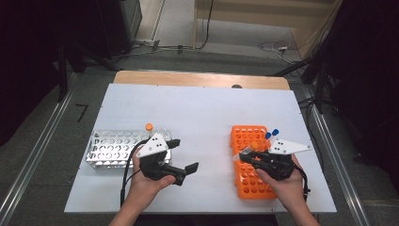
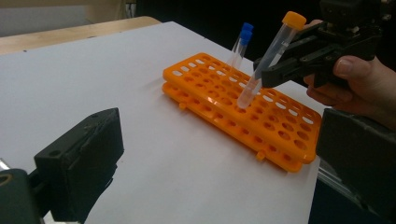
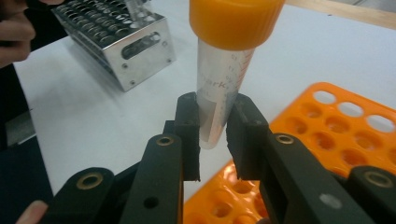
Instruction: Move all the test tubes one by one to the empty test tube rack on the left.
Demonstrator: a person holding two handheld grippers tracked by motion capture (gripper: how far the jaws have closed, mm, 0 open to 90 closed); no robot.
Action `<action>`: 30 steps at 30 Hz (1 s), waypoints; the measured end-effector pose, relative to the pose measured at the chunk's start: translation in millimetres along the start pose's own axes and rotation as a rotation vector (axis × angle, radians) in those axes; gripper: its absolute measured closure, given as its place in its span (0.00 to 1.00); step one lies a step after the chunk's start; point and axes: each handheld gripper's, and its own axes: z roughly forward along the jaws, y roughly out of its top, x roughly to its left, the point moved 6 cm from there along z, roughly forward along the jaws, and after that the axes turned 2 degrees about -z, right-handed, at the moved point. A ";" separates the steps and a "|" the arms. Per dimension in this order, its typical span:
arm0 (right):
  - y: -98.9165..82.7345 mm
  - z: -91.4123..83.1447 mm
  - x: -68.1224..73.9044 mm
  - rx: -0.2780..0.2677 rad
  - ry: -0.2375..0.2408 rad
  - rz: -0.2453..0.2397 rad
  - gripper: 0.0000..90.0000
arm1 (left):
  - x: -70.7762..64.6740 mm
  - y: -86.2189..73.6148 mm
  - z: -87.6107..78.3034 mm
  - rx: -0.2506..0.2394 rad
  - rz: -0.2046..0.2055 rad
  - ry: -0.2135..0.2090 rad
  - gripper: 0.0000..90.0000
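Note:
My right gripper [image 1: 245,159] is shut on a clear tube with an orange cap [image 1: 252,147] and holds it tilted over the orange rack [image 1: 248,186]. In the left gripper view the tube [image 2: 273,56] has its rounded tip at a hole near the middle of the orange rack [image 2: 280,135]; I cannot tell if it touches. Two blue-capped tubes [image 1: 271,134] stand at that rack's far end. The right gripper view shows the right gripper [image 3: 212,109] clamping the tube [image 3: 222,84] below its cap. My left gripper [image 1: 183,156] rests open on the white table, nothing between its jaws.
A metal rack [image 1: 110,149] stands at the left with one orange-capped tube [image 1: 149,127] at its far right corner. The white table top [image 1: 202,113] ends in a wooden strip at the back. A hand [image 3: 13,35] holds the left gripper.

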 end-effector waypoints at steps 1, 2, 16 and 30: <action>0.7 1.7 3.2 0.001 0.010 -0.002 0.81 | -2.0 0.1 1.2 -0.001 0.001 -0.007 0.01; 1.5 4.0 7.1 0.004 0.019 -0.008 0.81 | -3.2 0.1 1.8 0.000 0.002 -0.010 0.02; 7.4 30.6 48.7 0.042 0.122 -0.043 0.81 | -29.0 3.3 15.3 -0.008 0.055 -0.106 0.25; 8.6 46.4 78.0 0.077 0.186 -0.102 0.81 | -43.9 -2.4 31.9 0.044 0.078 -0.171 0.56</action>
